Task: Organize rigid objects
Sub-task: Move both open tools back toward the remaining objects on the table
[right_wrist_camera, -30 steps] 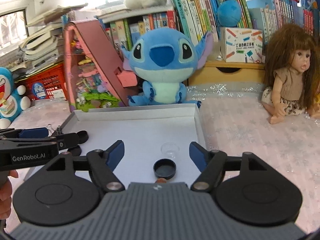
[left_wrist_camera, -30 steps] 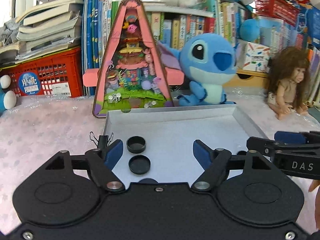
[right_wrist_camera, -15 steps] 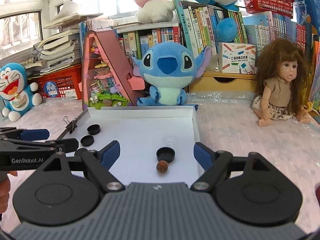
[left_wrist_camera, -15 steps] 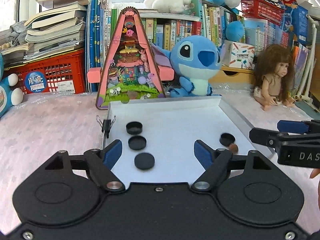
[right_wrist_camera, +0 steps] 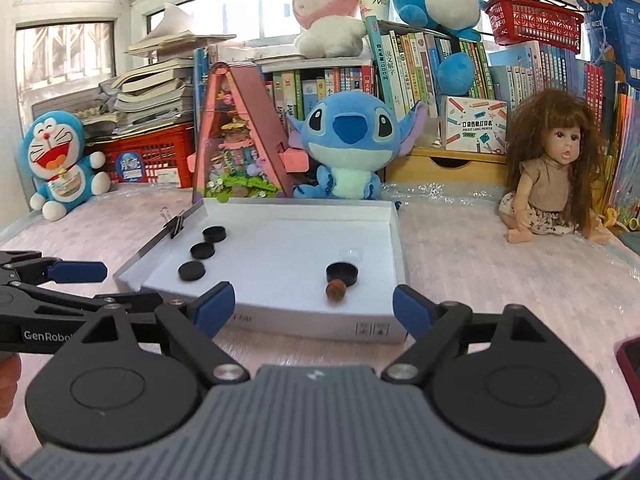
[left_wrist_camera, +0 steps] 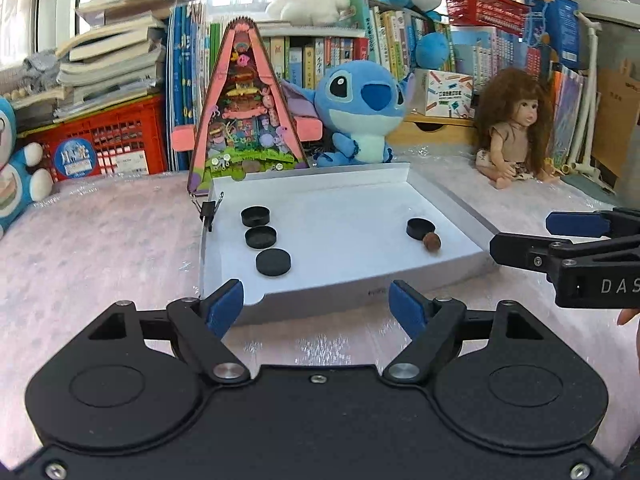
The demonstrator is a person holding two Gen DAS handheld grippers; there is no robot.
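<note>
A shallow white tray point(left_wrist_camera: 348, 292) point(right_wrist_camera: 304, 322) lies on the pink table. Along its left side sit three black caps point(left_wrist_camera: 261, 237) point(right_wrist_camera: 202, 251) in a row. Near its right side a fourth black cap point(left_wrist_camera: 421, 228) point(right_wrist_camera: 342, 273) rests beside a small brown nut point(left_wrist_camera: 432, 242) point(right_wrist_camera: 335, 291). A black binder clip point(left_wrist_camera: 207, 211) point(right_wrist_camera: 176, 225) grips the tray's left wall. My left gripper point(left_wrist_camera: 318, 306) hangs open in front of the tray's near wall, holding nothing. My right gripper point(right_wrist_camera: 314, 310) is also in front of that wall, its jaws opening, nothing between them.
A blue plush point(right_wrist_camera: 352, 148), a pink triangular toy house point(left_wrist_camera: 246, 116) and a doll point(right_wrist_camera: 560, 172) stand behind the tray. A Doraemon plush point(right_wrist_camera: 60, 164) and a red crate point(left_wrist_camera: 100, 140) are at the far left. Shelves of books fill the back. A dark red object point(right_wrist_camera: 628, 360) lies at the right edge.
Both grippers have pulled back from over the tray to in front of its near wall. The whole tray, the third cap and the nut have come into view. The right jaws stand wider.
</note>
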